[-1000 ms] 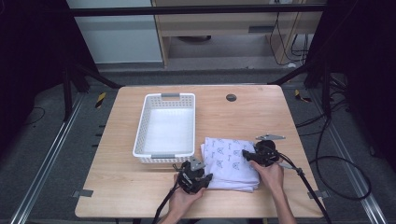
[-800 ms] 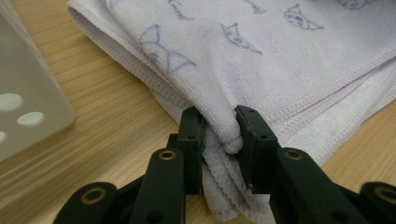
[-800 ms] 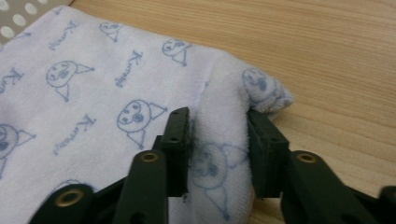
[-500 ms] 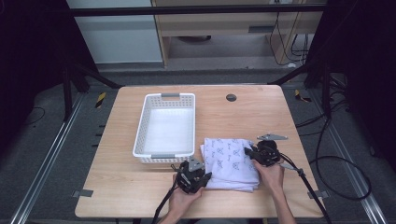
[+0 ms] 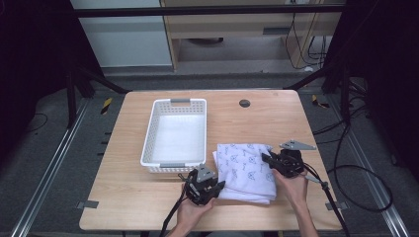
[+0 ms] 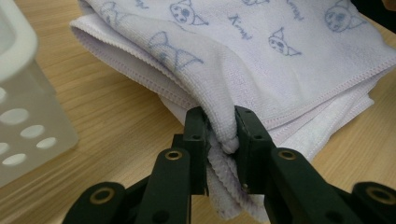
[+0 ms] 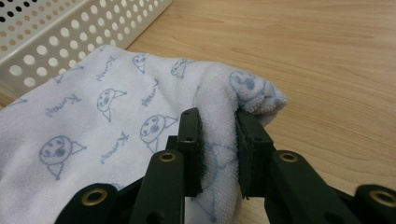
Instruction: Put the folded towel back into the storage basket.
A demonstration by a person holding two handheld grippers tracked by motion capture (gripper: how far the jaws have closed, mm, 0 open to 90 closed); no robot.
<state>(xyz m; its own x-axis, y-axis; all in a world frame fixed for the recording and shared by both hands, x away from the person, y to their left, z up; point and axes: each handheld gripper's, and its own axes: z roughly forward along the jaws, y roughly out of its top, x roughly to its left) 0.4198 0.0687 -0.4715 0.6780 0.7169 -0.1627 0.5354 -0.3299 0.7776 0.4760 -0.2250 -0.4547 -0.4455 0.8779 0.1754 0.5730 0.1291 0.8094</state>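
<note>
Both tools (image 6: 219, 135) (image 7: 218, 135) pinch towel (image 5: 245, 165) (folded).

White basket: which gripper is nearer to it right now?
Left. The left gripper sits just off the near end of the white basket, shut on the towel. The right gripper grips the towel's far right corner, across the towel from the basket.
</note>
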